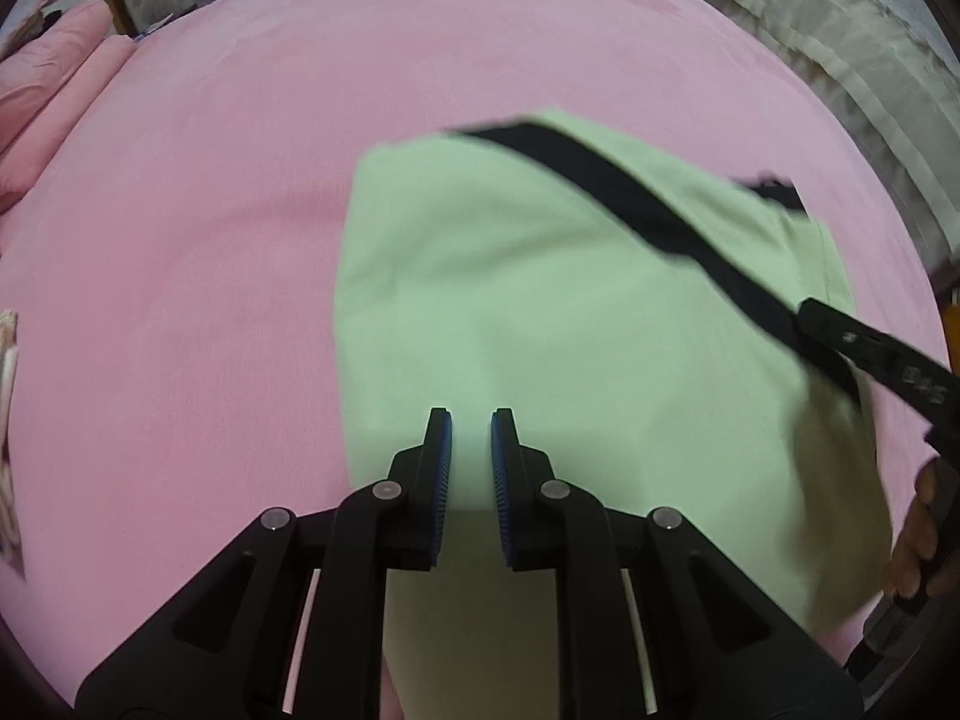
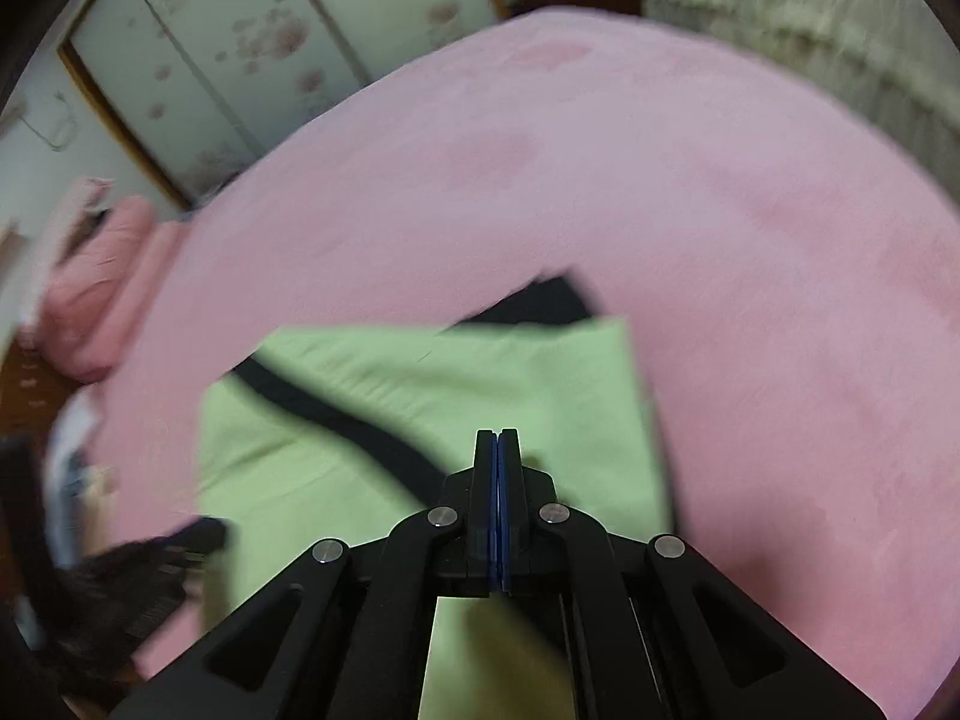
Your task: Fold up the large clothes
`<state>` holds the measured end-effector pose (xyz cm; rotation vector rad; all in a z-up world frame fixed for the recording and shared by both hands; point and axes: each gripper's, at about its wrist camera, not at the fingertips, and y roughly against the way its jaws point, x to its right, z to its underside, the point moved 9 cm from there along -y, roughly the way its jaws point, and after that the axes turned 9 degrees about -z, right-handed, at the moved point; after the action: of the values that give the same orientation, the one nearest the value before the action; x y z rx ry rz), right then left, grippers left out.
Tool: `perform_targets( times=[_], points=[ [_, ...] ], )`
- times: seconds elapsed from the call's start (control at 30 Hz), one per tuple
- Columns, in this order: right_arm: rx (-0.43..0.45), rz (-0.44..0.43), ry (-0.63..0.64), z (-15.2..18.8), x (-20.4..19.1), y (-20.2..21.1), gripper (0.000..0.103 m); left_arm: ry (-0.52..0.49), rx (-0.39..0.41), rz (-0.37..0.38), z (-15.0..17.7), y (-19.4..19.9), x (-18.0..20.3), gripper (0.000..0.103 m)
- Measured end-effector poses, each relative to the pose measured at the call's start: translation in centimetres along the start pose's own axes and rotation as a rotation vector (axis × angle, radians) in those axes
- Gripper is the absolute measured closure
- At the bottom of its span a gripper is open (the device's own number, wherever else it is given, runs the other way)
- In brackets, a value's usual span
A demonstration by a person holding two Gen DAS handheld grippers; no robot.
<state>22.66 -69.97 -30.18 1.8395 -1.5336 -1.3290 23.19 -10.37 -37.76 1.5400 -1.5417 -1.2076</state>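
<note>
Both tools hover over the green garment [image 1: 540, 312] (left tool [image 1: 471, 420] slightly spread, right tool [image 2: 497, 435] pressed together, empty).

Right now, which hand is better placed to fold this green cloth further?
The right, probably. Its tongs are shut and seem to pinch the green cloth by its black strip, lifting that edge. The left tongs hover open above the cloth's middle.

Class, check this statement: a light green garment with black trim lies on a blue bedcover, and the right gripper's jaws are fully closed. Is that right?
Not quite. The bedcover is pink, not blue, as both wrist views show. The rest stands: the light green garment has black trim, and the right wrist view shows the right gripper with its jaws fully closed.
</note>
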Motion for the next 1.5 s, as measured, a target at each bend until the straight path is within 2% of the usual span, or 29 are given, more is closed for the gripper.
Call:
perform_targets(
  times=[0.07,0.13,0.2,0.23,0.27,0.37,0.5,0.6,0.7,0.73,0.77,0.8,0.83,0.87,0.93,0.97,1.03,1.1,1.13,1.17,1.23,1.5],
  points=[
    [-0.052,0.108,0.075,2.3,0.8,0.1,0.103,-0.018,-0.006,-0.007,1.9,1.2,-0.1,0.091],
    [-0.031,0.179,0.112,3.4,1.8,1.1,0.103,-0.024,-0.015,-0.009,3.8,2.1,-0.4,0.091],
    [-0.002,0.292,0.088,4.7,3.3,3.7,0.103,-0.025,-0.012,-0.011,4.8,2.7,-0.8,0.091],
    [0.019,0.346,0.035,5.2,4.8,5.3,0.103,-0.024,-0.012,0.001,5.5,2.8,-1.1,0.091],
    [0.027,0.351,-0.010,5.6,5.4,6.4,0.103,-0.020,-0.008,0.023,6.1,3.3,-1.2,0.091],
    [0.035,0.261,-0.150,7.3,6.5,9.2,0.103,-0.026,-0.019,0.053,7.8,4.8,-1.1,0.091],
    [0.023,0.222,-0.139,9.0,4.7,11.4,0.103,-0.039,-0.055,0.083,11.1,7.6,0.3,0.091],
    [-0.028,0.180,-0.145,11.5,3.3,14.4,0.103,-0.039,-0.054,0.074,12.5,8.8,1.0,0.091],
    [-0.105,0.168,-0.139,14.1,0.2,15.3,0.103,-0.013,-0.048,0.084,12.9,11.0,1.3,0.091],
    [-0.125,0.168,-0.127,14.9,-0.4,15.8,0.100,-0.007,-0.043,0.082,12.9,11.9,1.5,0.088],
    [-0.149,0.167,-0.109,15.5,-1.2,16.1,0.097,-0.002,-0.043,0.078,12.9,12.6,1.5,0.076],
    [-0.170,0.171,-0.089,16.1,-2.0,16.6,0.090,0.005,-0.046,0.075,12.9,13.0,1.5,0.057],
    [-0.182,0.171,-0.077,16.5,-2.6,17.0,0.083,0.021,-0.049,0.071,12.9,13.7,1.4,0.050],
    [-0.196,0.168,-0.058,16.8,-3.4,17.5,0.078,0.043,-0.051,0.071,12.9,14.4,1.2,0.048],
    [-0.208,0.163,-0.022,17.3,-4.8,19.2,0.061,0.067,-0.073,0.066,13.0,15.2,1.0,0.047],
    [-0.210,0.164,0.000,17.0,-5.5,19.4,0.057,0.073,-0.097,0.056,13.1,15.5,0.9,0.047],
    [-0.217,0.163,0.030,17.0,-6.4,20.5,0.037,0.085,-0.128,0.038,13.3,15.9,0.7,0.047],
    [-0.231,0.161,0.049,16.4,-7.1,20.9,0.028,0.103,-0.147,0.026,13.3,16.6,0.4,0.042],
    [-0.236,0.156,0.056,16.2,-7.5,21.4,0.024,0.108,-0.152,0.028,13.2,16.7,0.5,0.035],
    [-0.240,0.153,0.060,16.4,-7.8,22.9,0.022,0.112,-0.159,0.033,13.1,17.0,0.5,0.031],
    [-0.247,0.141,0.067,16.0,-8.4,23.5,0.016,0.105,-0.167,0.043,13.0,17.2,0.8,0.030],
    [-0.279,0.115,0.058,14.8,-8.9,23.0,0.016,0.087,-0.179,0.015,12.9,17.4,1.2,0.030]
  ],
)
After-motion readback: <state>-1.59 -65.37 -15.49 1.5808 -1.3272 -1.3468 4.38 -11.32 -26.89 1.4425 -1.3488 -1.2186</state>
